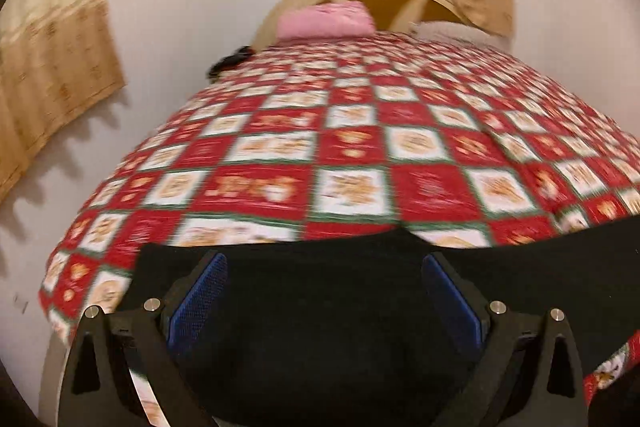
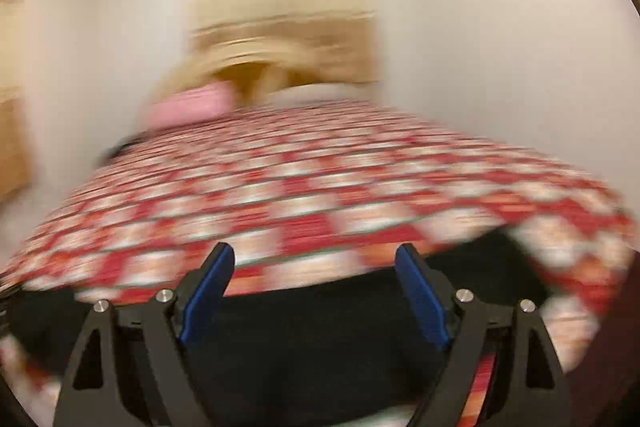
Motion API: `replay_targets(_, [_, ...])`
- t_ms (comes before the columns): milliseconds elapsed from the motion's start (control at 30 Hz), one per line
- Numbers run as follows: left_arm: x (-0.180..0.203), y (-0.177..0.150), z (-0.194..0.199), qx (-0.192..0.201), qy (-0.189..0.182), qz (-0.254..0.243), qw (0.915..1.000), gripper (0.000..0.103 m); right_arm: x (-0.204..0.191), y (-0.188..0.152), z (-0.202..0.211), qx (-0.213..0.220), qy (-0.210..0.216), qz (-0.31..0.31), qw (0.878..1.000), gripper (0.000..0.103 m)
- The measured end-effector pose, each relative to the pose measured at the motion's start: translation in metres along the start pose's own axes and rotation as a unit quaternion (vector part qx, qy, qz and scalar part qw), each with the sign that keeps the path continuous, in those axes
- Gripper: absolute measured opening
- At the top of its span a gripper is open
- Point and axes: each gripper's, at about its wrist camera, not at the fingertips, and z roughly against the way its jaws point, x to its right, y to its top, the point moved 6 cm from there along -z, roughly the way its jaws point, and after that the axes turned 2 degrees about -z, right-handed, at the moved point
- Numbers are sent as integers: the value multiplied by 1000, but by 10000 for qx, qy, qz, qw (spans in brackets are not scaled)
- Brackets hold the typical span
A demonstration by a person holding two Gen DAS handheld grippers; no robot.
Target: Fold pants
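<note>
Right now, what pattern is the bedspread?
Red and white checks with green borders on the bedspread, clearest in the left wrist view.

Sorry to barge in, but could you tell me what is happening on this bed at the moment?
A person holds a two-finger gripper in each hand over black pants spread on the near edge of a bed with a red checked cover. The left gripper and the right gripper are both open, with the dark cloth below their blue fingers, and neither has hold of it. The right wrist view is blurred. A pink pillow lies at the headboard.
</note>
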Motion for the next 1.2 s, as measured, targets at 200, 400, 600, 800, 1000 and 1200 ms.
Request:
replay_targets(200, [55,-7,-10,-103,-283,-328,9990,100,133,-15,4,-34,-1381,-1216,9829,86])
replay_targets(400, [65,-25,-23,-461,-294,-245,9982,100,146,-42,-23,-655,-1187,-1652,9769,86])
replay_targets(600, [62,-36,-29,-601,-289,-205,9976,100,116,-40,-31,-809,-1310,-772,9851,42])
replay_targets(800, [69,-33,-20,-458,-417,-307,9976,100,111,-47,-39,-869,-1134,-789,9866,15])
replay_targets(1000, [79,-30,-17,-428,-519,-377,9970,100,81,-31,-22,-514,-875,-422,9939,14])
replay_targets(1200, [79,-31,-17,-426,-540,-345,9970,100,-7,-11,5,-59,-69,629,9980,14])
